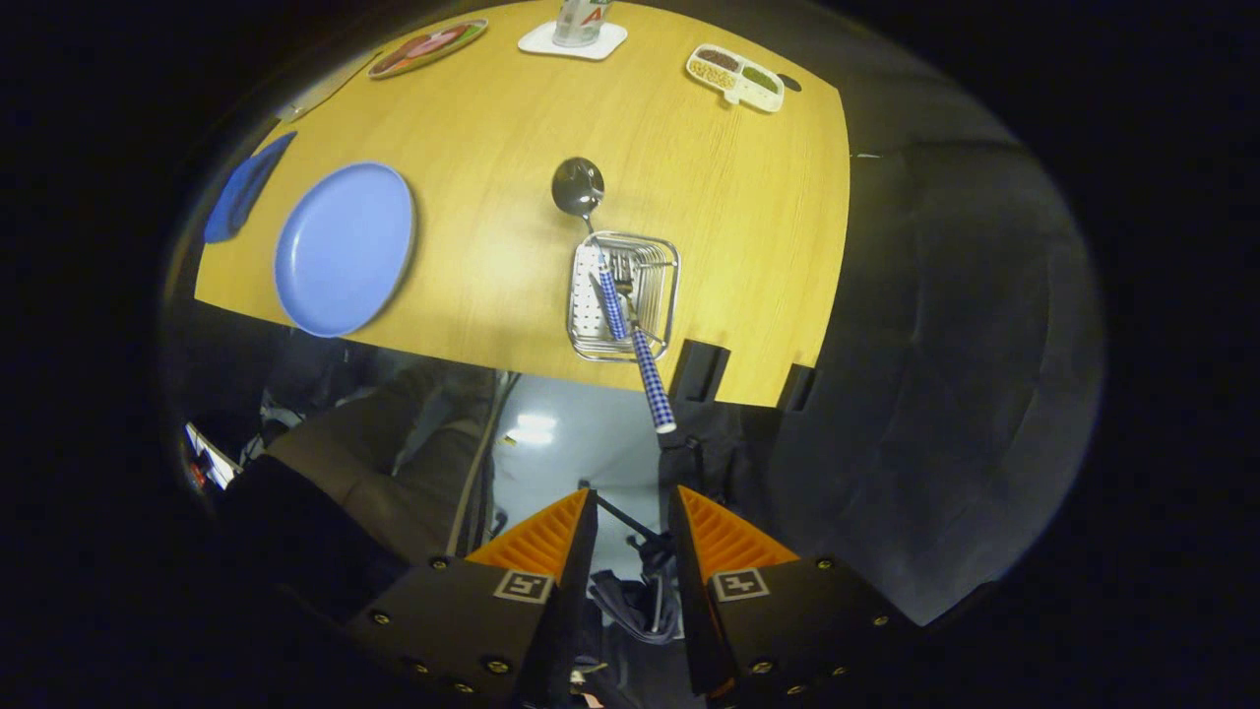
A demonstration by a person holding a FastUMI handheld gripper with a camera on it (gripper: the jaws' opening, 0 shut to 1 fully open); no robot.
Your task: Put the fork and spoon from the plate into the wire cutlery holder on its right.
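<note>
The wire cutlery holder [622, 295] stands near the table's near edge, well ahead of my fingers. A spoon [578, 185] rests in it, its dark bowl sticking out past the far side and its blue checked handle lying across the basket. The fork [650, 379] also lies in the holder, tines inside, with its checked handle overhanging the table edge towards me. Left of the holder sits the blue plate [345, 246] with nothing on it. My gripper [633, 502] hovers above and short of the table, open, with nothing between its fingers.
At the table's far side are a patterned plate [428, 47], a white coaster [574, 41] with a cup on it, and a divided snack tray [735, 77]. A blue cloth [241, 187] lies beyond the plate. A person's legs [394, 463] are below the table edge.
</note>
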